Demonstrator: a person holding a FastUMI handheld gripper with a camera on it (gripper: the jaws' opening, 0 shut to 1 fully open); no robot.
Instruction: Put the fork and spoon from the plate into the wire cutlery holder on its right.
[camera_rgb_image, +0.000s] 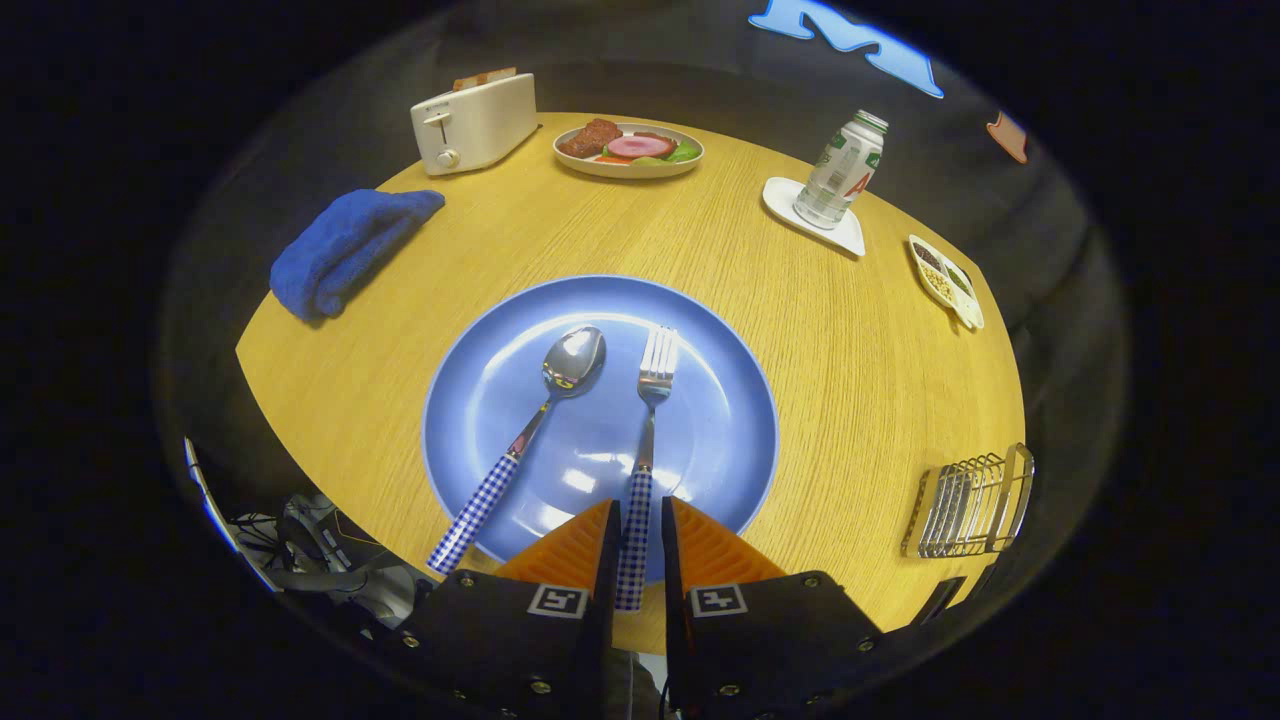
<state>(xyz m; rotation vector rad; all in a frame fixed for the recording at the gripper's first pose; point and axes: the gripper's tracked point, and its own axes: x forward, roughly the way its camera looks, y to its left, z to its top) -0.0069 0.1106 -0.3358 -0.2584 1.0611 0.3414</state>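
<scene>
Two pieces of cutlery lie on the blue plate (500, 400): a spoon (540, 415) and a fork (645, 440). Both have checked handles. The fork points straight away from the gripper (637, 530), with its prongs far ahead and its handle coming back between the two fingers. The fingers are close together, one on each side of the handle. They look like they are touching it, but I cannot tell if they are pressing it yet. The spoon lies just to the left of the fork, tilted, with its handle end past the plate rim.

The wire cutlery holder (965, 500) sits on the tabletop (850, 350), well apart to the right of the plate. I think the fork needs a firm pinch first, then a lift and a swing to the right to reach the holder.
</scene>
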